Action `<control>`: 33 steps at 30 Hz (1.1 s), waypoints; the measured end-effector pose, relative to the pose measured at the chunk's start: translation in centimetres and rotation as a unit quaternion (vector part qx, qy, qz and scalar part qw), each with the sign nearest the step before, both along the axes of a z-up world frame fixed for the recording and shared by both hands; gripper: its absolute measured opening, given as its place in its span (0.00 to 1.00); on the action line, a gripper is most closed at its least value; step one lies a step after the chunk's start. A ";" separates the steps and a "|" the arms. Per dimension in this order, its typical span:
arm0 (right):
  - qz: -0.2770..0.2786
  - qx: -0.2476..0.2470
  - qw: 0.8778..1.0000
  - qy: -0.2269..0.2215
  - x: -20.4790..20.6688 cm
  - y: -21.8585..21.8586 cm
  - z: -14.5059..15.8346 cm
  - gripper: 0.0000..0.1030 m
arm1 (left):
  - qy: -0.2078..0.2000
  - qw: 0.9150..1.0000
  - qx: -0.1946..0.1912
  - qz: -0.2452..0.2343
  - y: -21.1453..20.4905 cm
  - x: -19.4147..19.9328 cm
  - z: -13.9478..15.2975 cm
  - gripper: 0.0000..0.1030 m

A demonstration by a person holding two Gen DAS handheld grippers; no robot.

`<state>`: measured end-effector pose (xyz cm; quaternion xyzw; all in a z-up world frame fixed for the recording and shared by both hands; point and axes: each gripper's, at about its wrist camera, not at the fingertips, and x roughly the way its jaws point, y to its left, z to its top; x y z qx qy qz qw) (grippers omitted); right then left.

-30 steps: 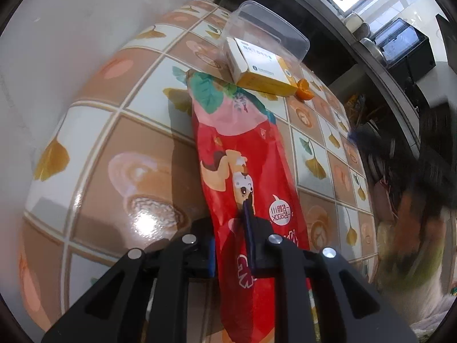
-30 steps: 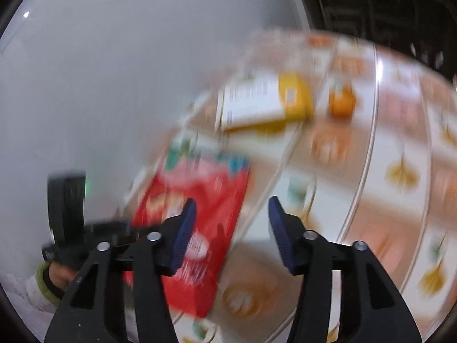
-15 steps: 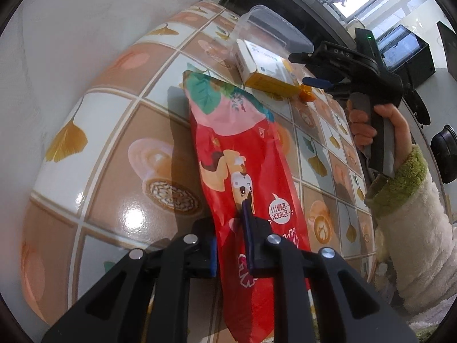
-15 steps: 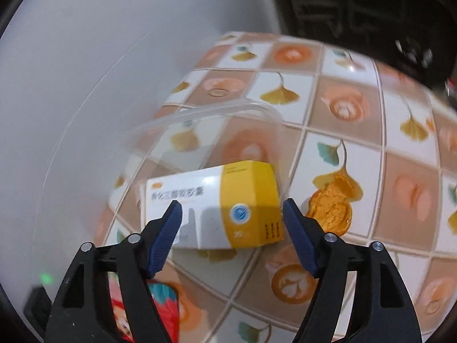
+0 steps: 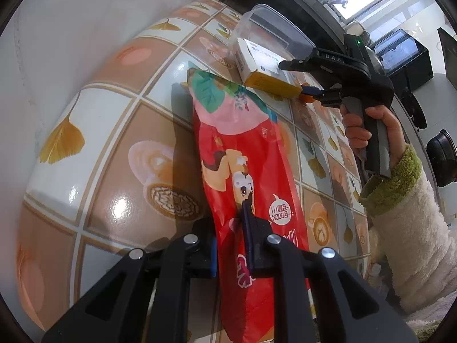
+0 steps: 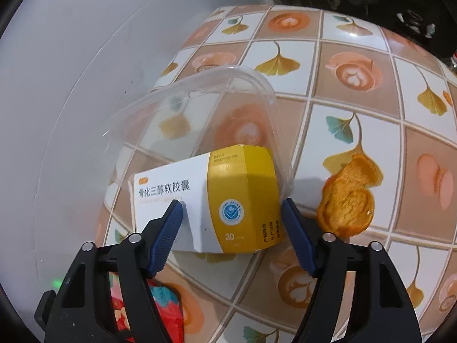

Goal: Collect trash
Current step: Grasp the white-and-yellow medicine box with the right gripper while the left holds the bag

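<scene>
Trash remains on the tiled table (image 6: 357, 65): the medicine box (image 6: 217, 200) lies against a clear plastic container (image 6: 200, 103), orange peel (image 6: 347, 197) just beside the box. Our right gripper (image 6: 230, 223), a second ago over the red snack bag (image 5: 251, 171), now straddles the box, jaws closing but not yet pressing. Our left gripper (image 5: 230, 240) stays clamped on the bag. Box pickup looks imminent.
</scene>
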<state>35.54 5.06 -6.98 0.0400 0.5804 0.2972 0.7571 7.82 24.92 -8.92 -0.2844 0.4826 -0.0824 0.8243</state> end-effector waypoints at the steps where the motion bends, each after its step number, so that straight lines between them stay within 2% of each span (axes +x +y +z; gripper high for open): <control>1: -0.002 0.005 1.000 0.005 -0.3 -0.2 0.1 0.57 | 0.000 1.000 -0.001 0.000 0.0 0.0 0.0 0.13; 8: -0.007 0.063 0.997 0.037 -2.0 -2.1 0.3 0.38 | -0.001 1.000 -0.001 0.001 0.0 0.0 0.0 0.13; 11: -0.015 0.086 0.995 0.045 -2.6 -3.1 0.5 0.33 | -0.002 1.000 0.000 0.001 0.0 0.0 0.0 0.13; 20: -0.012 0.120 0.992 0.037 -5.6 -4.0 2.4 0.28 | -0.007 1.000 -0.003 0.003 0.2 -0.3 -0.1 0.13; 24: -0.028 0.135 0.990 0.025 -7.2 -5.3 3.2 0.27 | -0.008 1.000 -0.003 0.001 0.2 -0.4 -0.1 0.13; 28: -0.064 0.146 0.987 0.012 -8.3 -8.3 4.0 0.27 | -0.009 1.000 -0.003 -0.003 0.3 -0.5 -0.1 0.13; 33: -0.119 0.144 0.982 0.007 -10.5 -14.1 4.3 0.27 | -0.010 1.000 -0.009 -0.009 0.5 -0.3 -0.2 0.13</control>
